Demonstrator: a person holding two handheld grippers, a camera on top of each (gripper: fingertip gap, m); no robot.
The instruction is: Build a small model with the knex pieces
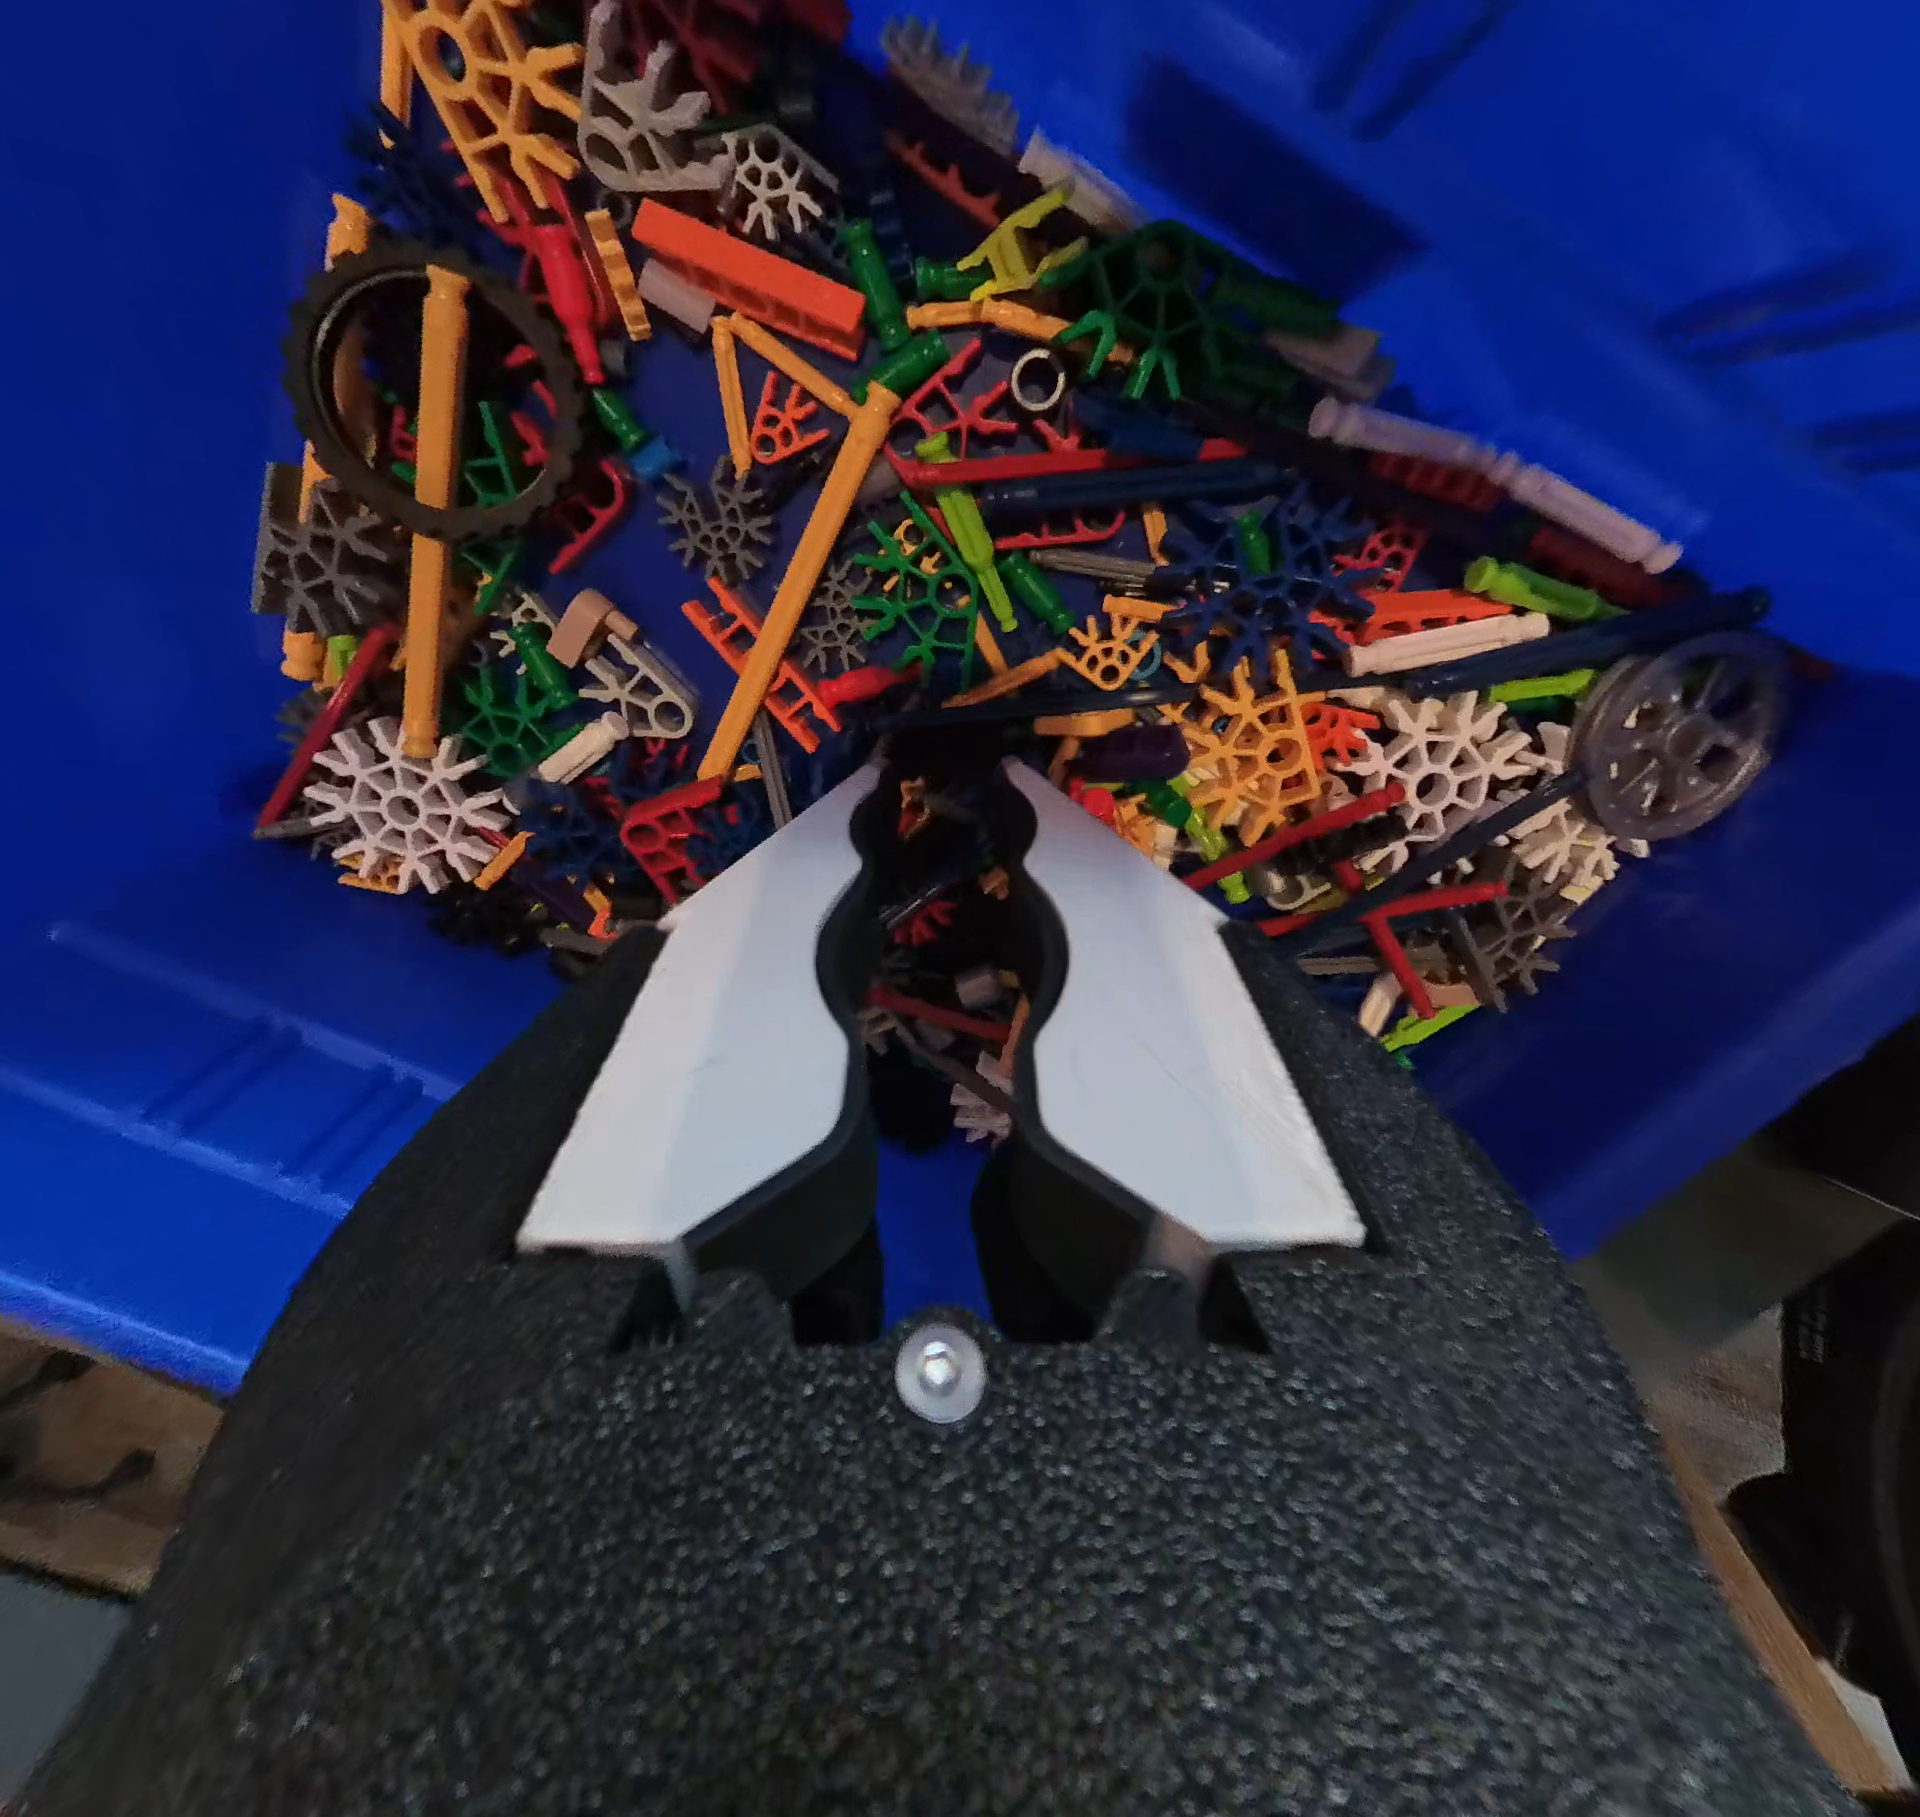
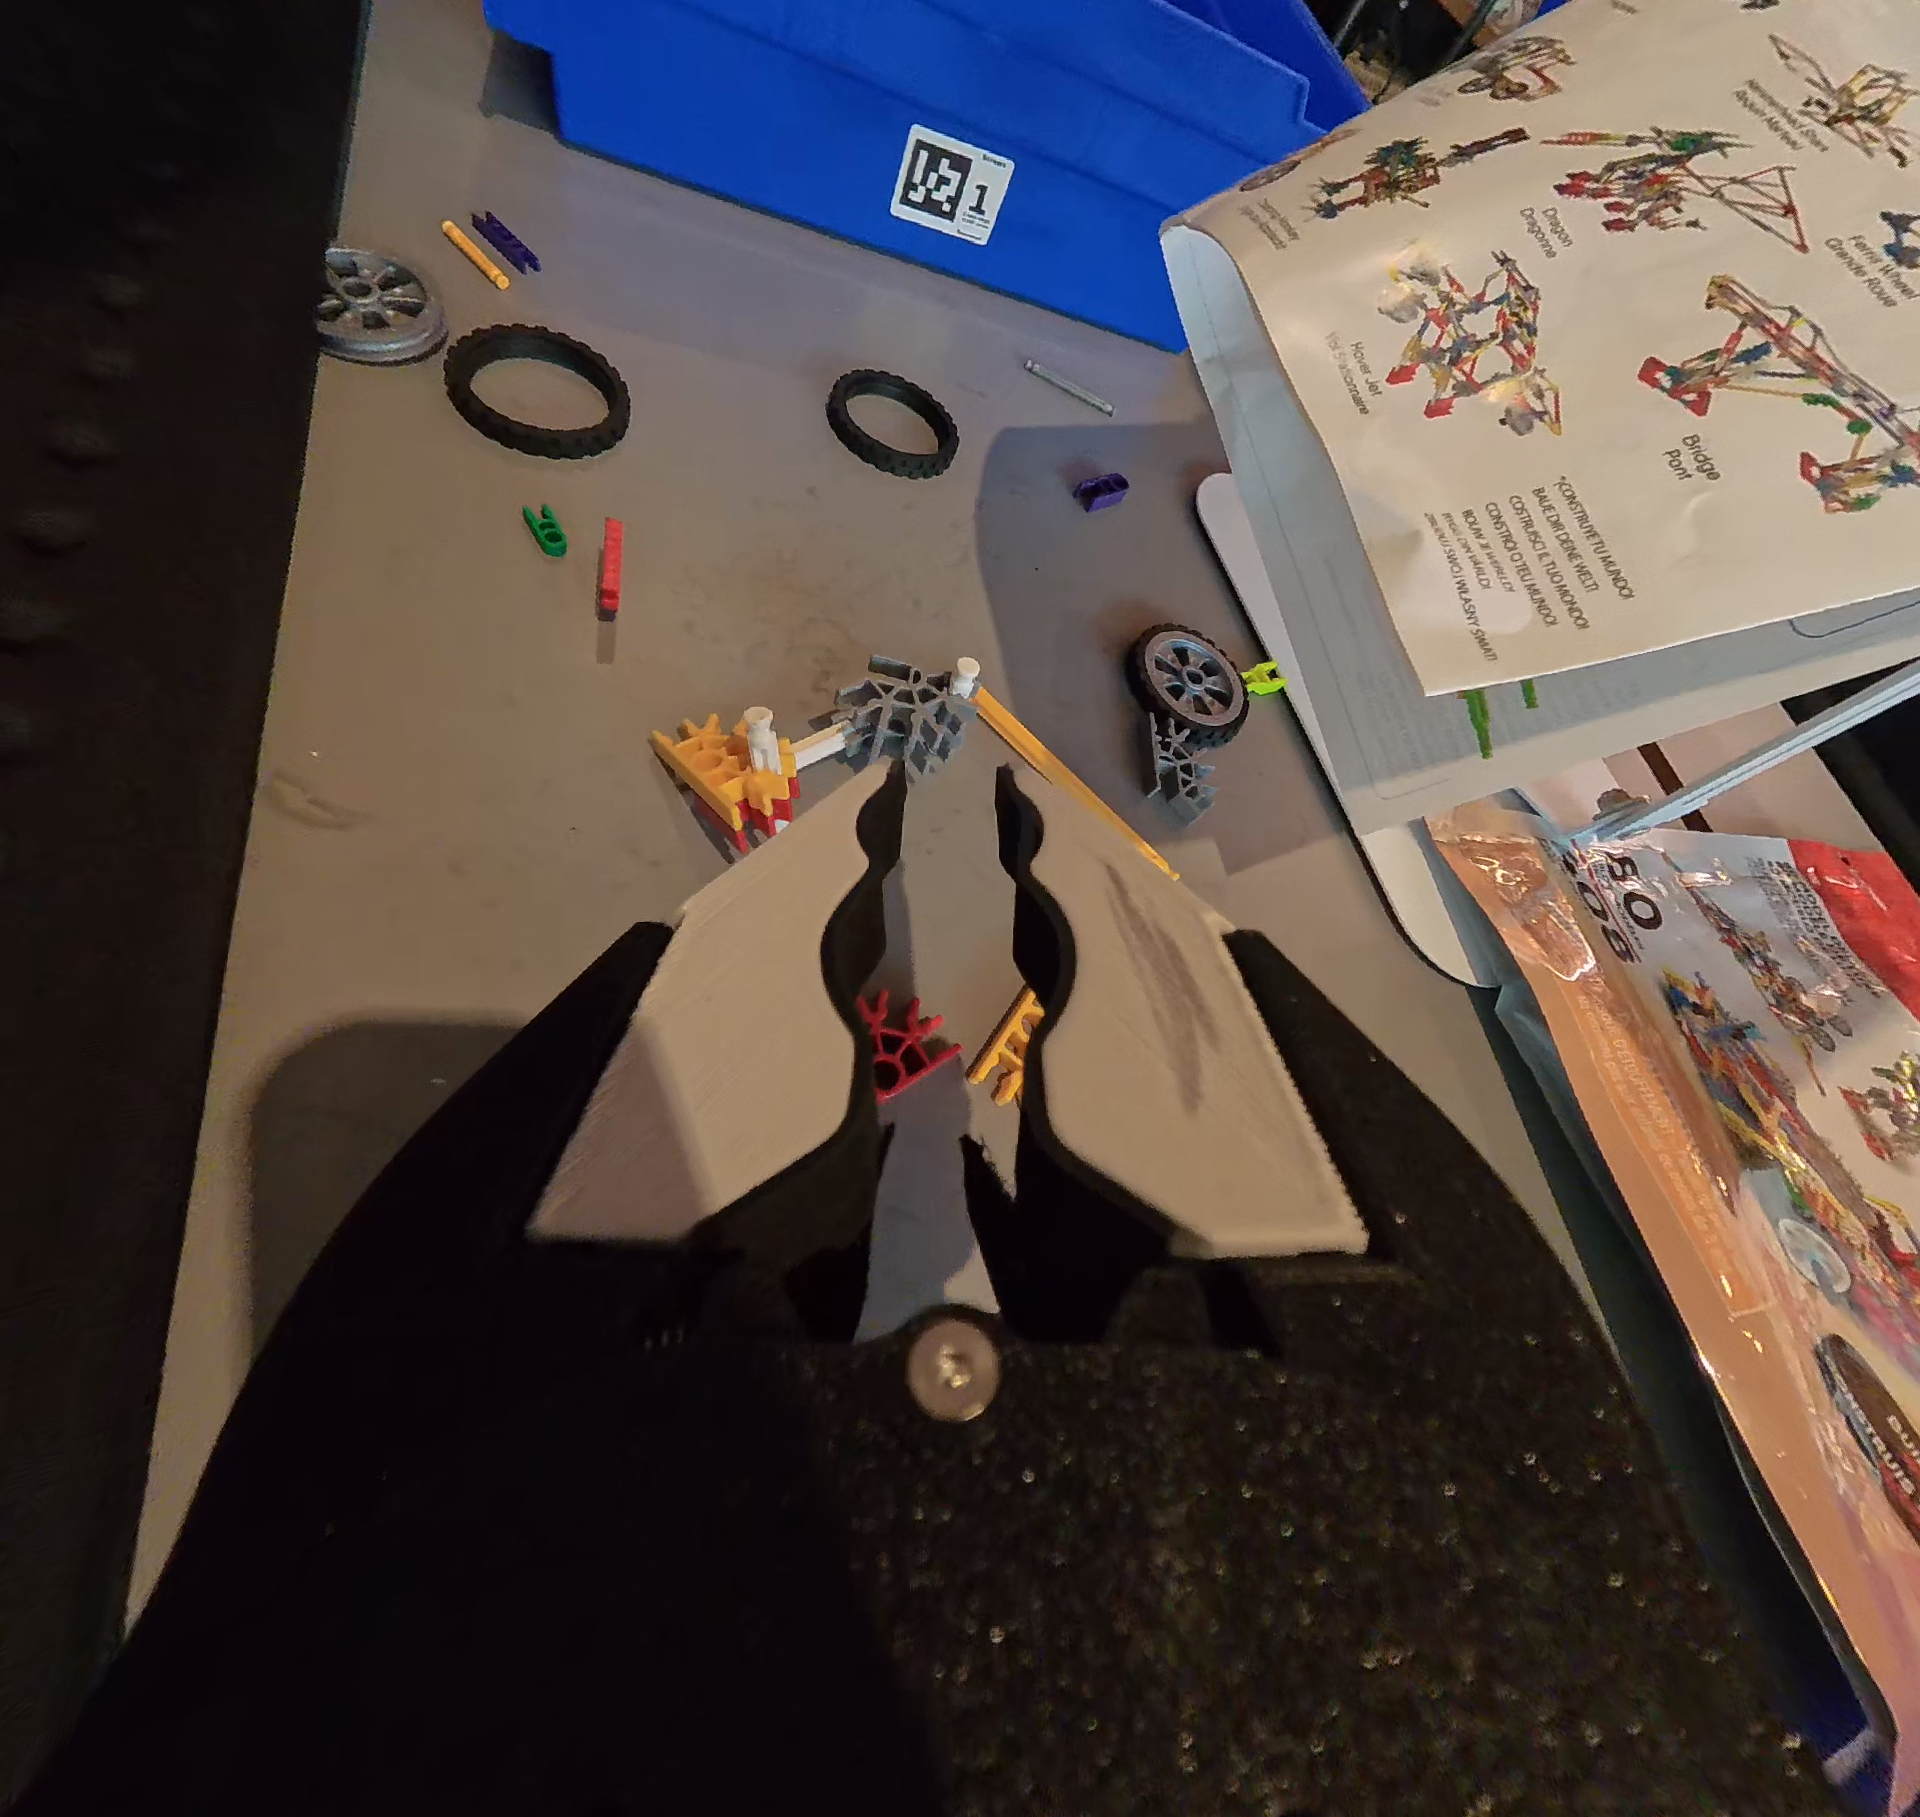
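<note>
A: Left gripper (image 1: 943, 780) sits low centre in its view, jaws parted with only a narrow gap, nothing clamped between them. It hangs right over a heap of toy building pieces (image 1: 935, 541) inside a blue bin (image 1: 156, 520).

B: And around those tips?

A: A long orange rod (image 1: 800, 572) runs diagonally up from just left of the fingertips. A dark blue snowflake-shaped connector (image 1: 1262, 593) lies to the upper right, a white one (image 1: 405, 806) at the left edge of the heap. A black tyre (image 1: 431, 385) rests upper left, a grey wheel (image 1: 1683, 739) at far right.

B: Over to the other side.

A: Right gripper (image 2: 945, 780) is also parted and empty, above a grey tabletop (image 2: 468, 780). Just beyond its tips is a small built piece: a grey connector (image 2: 909, 718) joined to a yellow and red cluster (image 2: 732, 770), with a yellow rod (image 2: 1049, 765) slanting down to the right.

B: Between the fingers?

A: A red connector (image 2: 899, 1045) and a yellow one (image 2: 1008, 1045) lie on the tabletop, seen through the gap.

B: Farther out?

A: A wheel with a tyre (image 2: 1190, 687) at centre right, two loose black tyres (image 2: 535, 391) (image 2: 891, 422) above, and a bare grey wheel (image 2: 372, 302) at the left. A blue bin (image 2: 831, 53) with a square marker sticker (image 2: 951, 183) fills the top; a printed instruction sheet (image 2: 1558, 261) stands on the right.
</note>
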